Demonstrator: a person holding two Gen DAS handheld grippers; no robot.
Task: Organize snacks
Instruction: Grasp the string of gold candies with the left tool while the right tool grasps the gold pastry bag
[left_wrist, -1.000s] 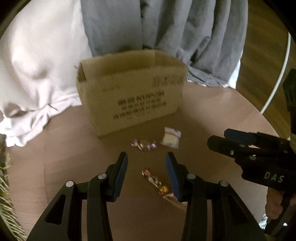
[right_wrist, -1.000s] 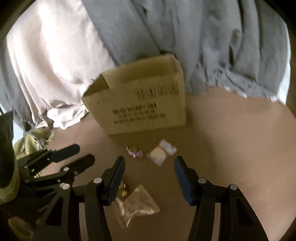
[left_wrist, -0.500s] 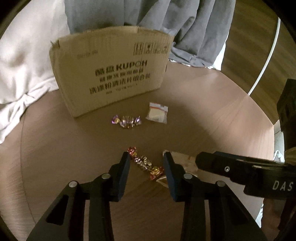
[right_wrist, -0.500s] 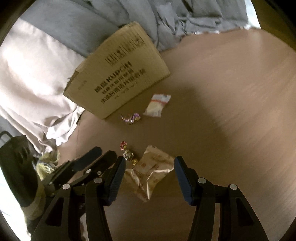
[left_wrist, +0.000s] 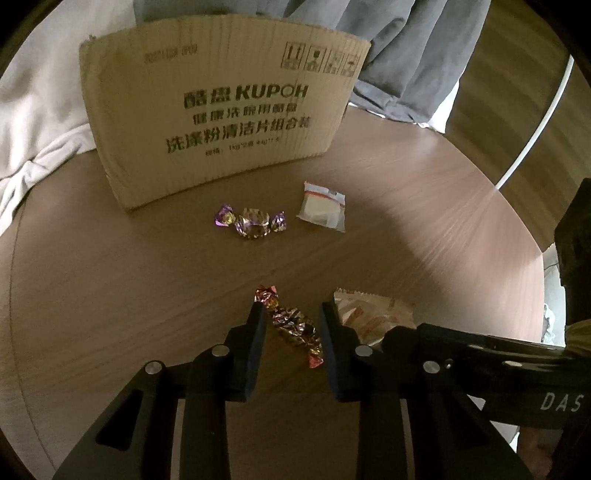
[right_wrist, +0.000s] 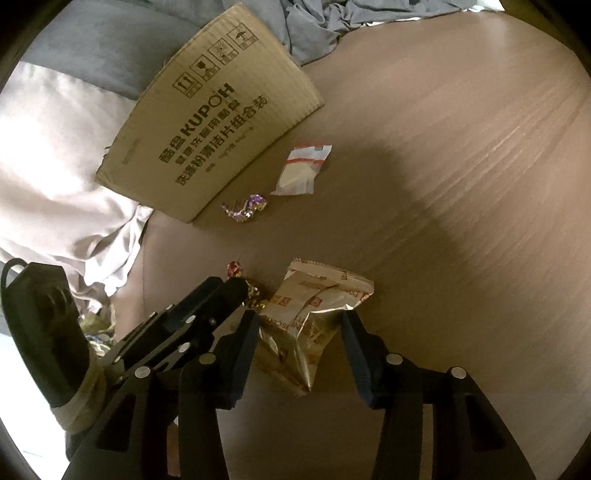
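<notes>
A red-and-gold foil candy lies on the round brown table, between the fingers of my left gripper. Its jaws are closing around the candy, and a little gap still shows beside it. Just to its right lies a beige snack packet. In the right wrist view the same packet sits between the fingers of my right gripper, whose jaws are also closing without squeezing it. The left gripper shows there at the packet's left, over the candy.
A cardboard box stands at the back of the table. In front of it lie a purple-wrapped candy and a small white packet with a red stripe. White and grey cloth lies heaped behind the box. The table edge curves at the right.
Both grippers have sunk toward the table and their jaws have narrowed, the left around the foil candy, the right around the beige packet. The right gripper has rolled, tilting its view.
</notes>
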